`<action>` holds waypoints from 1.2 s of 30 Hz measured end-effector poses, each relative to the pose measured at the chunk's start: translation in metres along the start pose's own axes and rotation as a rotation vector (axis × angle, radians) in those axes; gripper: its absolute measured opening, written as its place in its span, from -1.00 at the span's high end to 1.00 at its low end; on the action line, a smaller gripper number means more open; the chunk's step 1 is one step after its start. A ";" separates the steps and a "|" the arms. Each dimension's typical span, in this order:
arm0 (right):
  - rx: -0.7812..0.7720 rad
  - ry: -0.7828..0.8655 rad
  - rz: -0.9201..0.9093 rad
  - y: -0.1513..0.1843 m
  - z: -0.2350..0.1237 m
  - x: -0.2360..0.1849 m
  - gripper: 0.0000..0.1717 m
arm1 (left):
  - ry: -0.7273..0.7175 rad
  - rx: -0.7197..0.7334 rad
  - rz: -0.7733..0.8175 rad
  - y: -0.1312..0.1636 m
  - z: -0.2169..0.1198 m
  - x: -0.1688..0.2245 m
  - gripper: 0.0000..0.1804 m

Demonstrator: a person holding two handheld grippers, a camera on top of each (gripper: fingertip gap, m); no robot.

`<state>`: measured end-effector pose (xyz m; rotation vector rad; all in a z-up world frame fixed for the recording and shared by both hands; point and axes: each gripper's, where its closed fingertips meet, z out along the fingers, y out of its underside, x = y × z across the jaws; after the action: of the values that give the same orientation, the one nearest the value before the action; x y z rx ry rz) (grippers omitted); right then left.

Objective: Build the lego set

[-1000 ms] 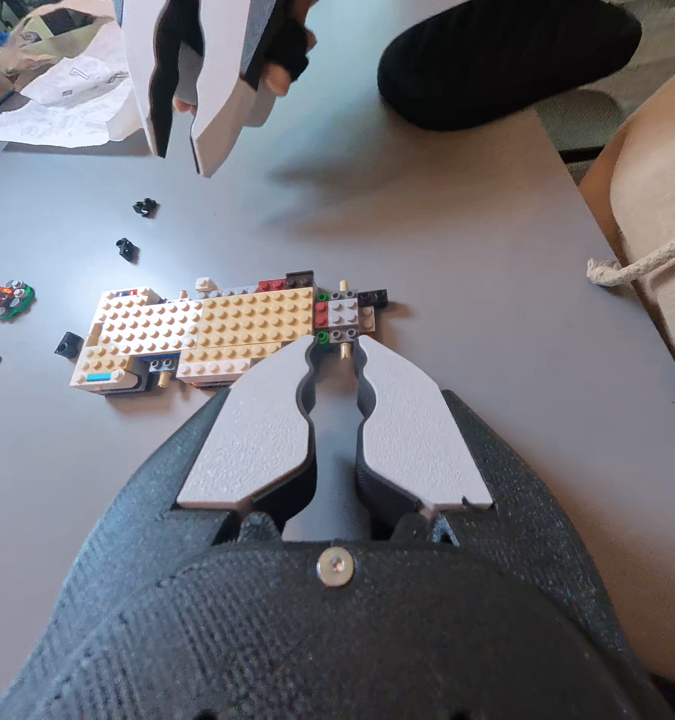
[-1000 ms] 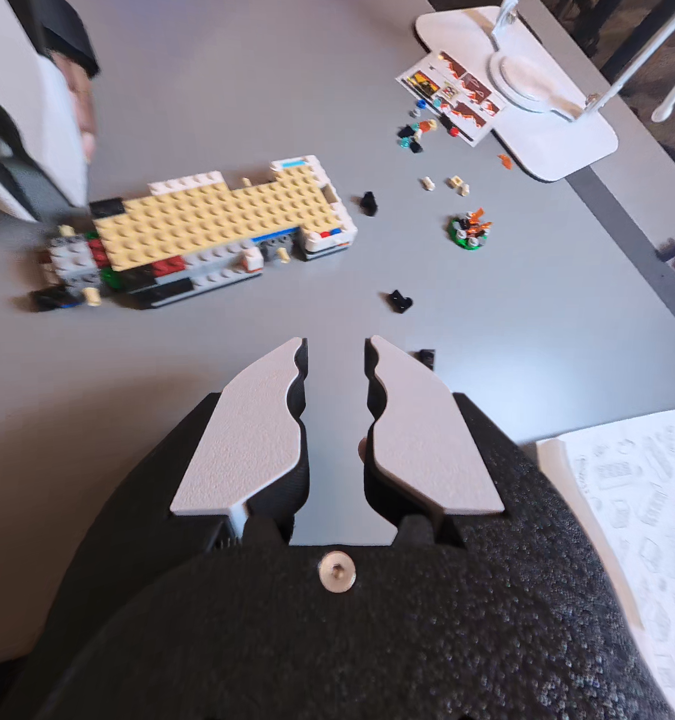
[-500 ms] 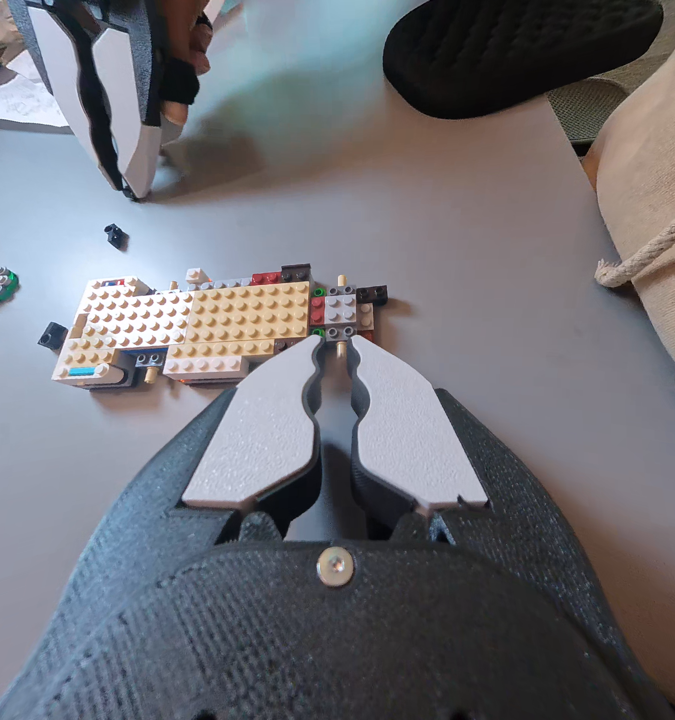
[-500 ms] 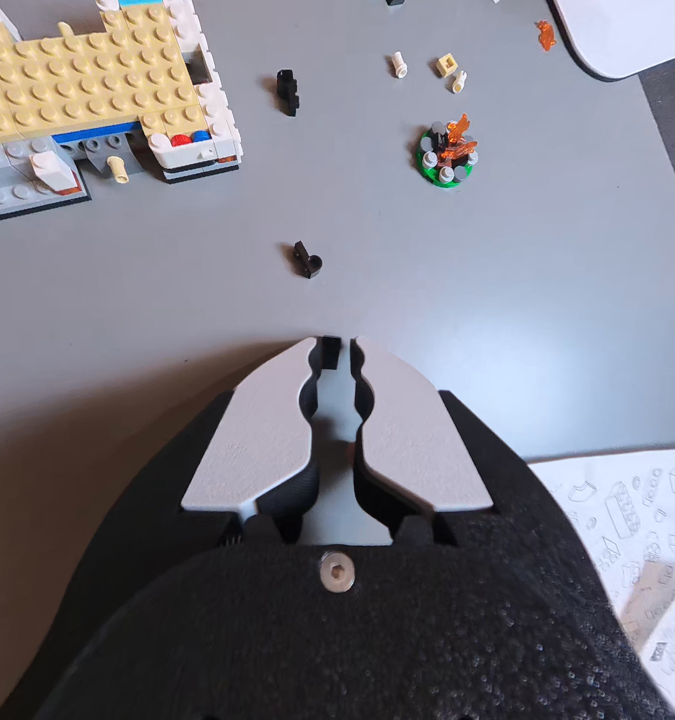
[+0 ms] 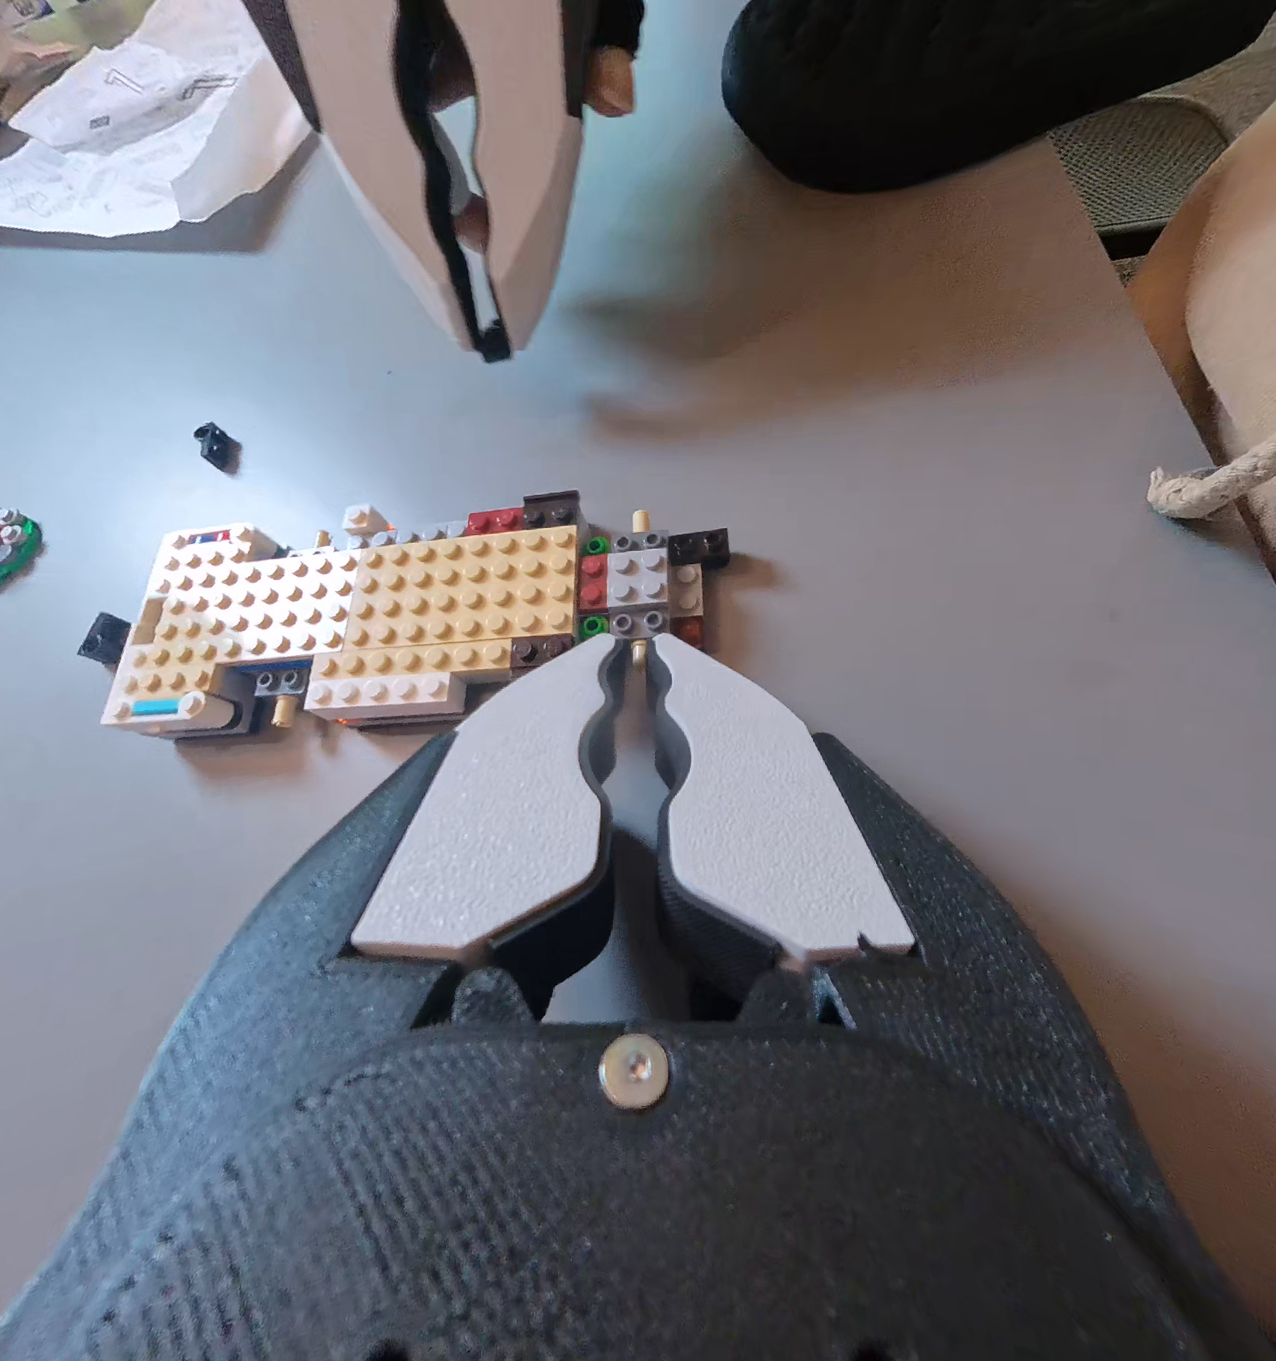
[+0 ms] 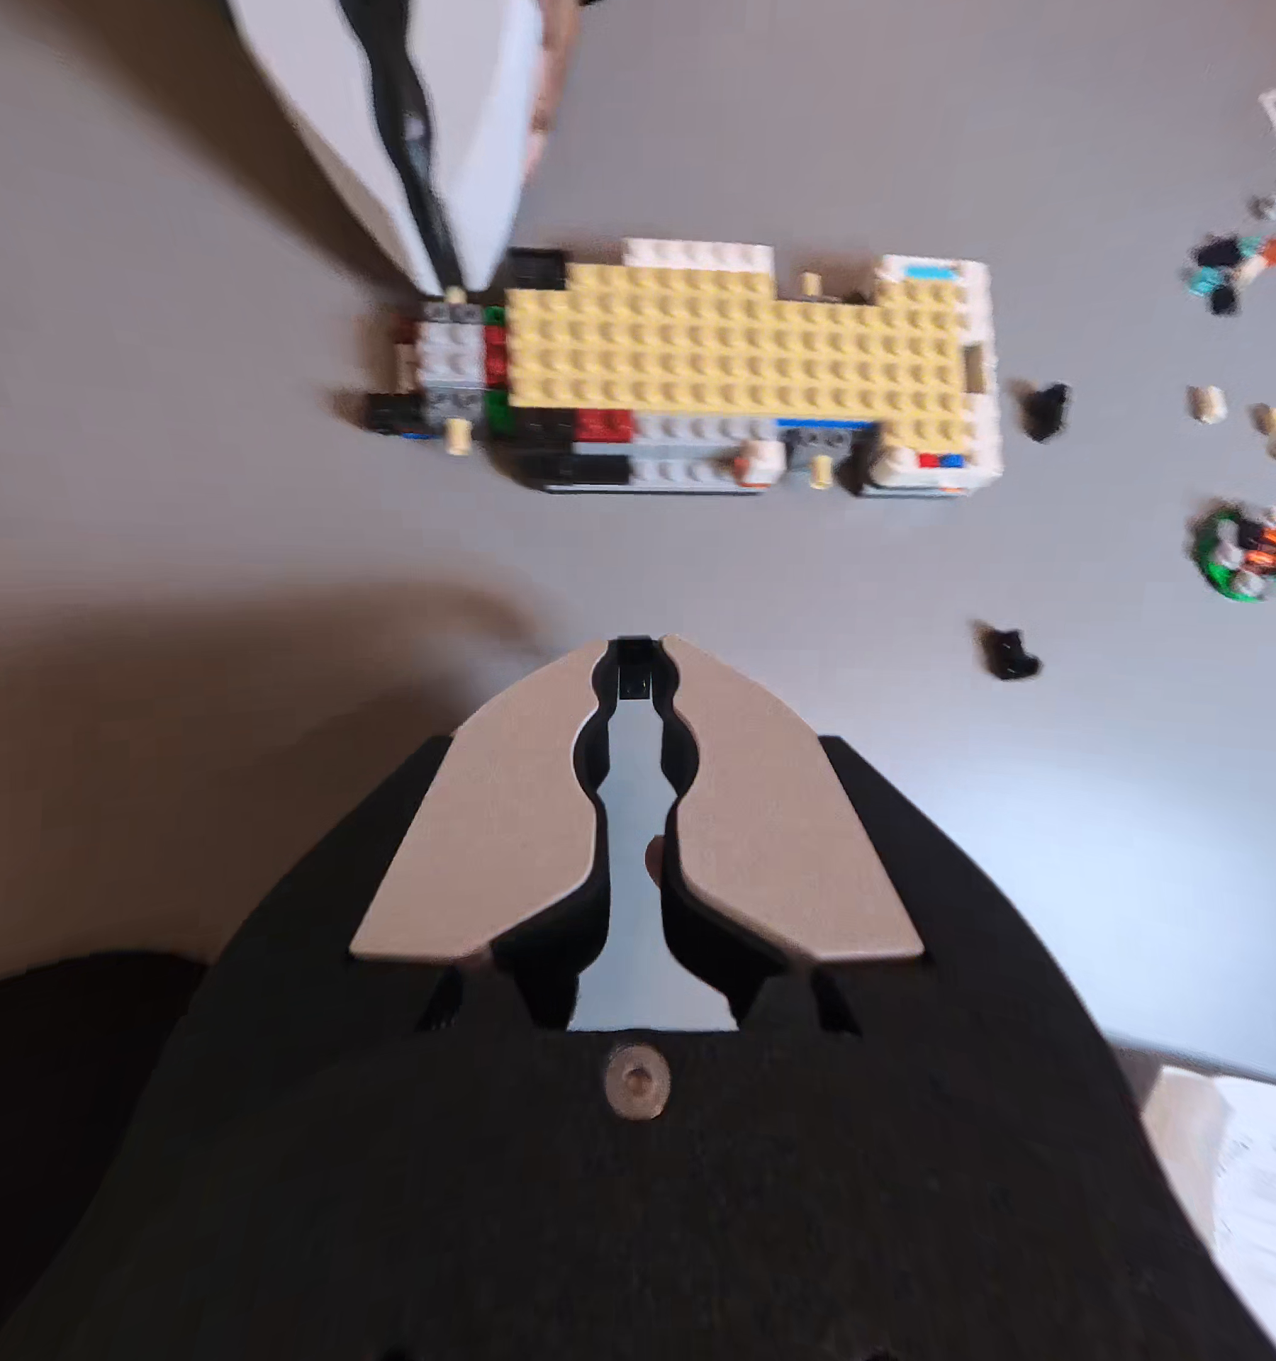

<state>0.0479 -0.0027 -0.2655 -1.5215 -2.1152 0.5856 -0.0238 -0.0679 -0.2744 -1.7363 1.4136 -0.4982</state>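
Tan peg (image 5: 639, 652) on brick model (image 5: 429, 611), pinched in left gripper (image 5: 636, 648) jaws, steadying it on tabletop (image 5: 915, 663); right gripper (image 6: 639, 648) jaws pinch black piece (image 6: 633, 666), raised clear.

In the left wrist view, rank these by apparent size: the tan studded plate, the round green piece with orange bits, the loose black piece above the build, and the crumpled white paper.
1. crumpled white paper, partly cut off by the frame
2. tan studded plate
3. round green piece, also cut off at the edge
4. loose black piece

Paper lies farther away, so its lead is genuine.
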 end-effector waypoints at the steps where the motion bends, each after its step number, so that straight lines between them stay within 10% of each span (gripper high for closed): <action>1: -0.013 -0.018 -0.027 -0.001 0.001 -0.010 0.90 | -0.003 0.002 0.007 -0.001 0.001 0.001 0.97; 13: -0.134 -0.161 -0.232 -0.005 0.021 -0.038 0.82 | -0.032 0.033 0.001 -0.012 0.007 0.000 0.95; 36: -0.115 -0.147 0.002 -0.004 0.023 -0.042 0.79 | -0.042 -0.015 0.042 -0.006 0.011 0.002 0.94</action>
<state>0.0428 -0.0458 -0.2869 -1.5865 -2.2940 0.6026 -0.0112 -0.0660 -0.2767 -1.7160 1.4246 -0.4274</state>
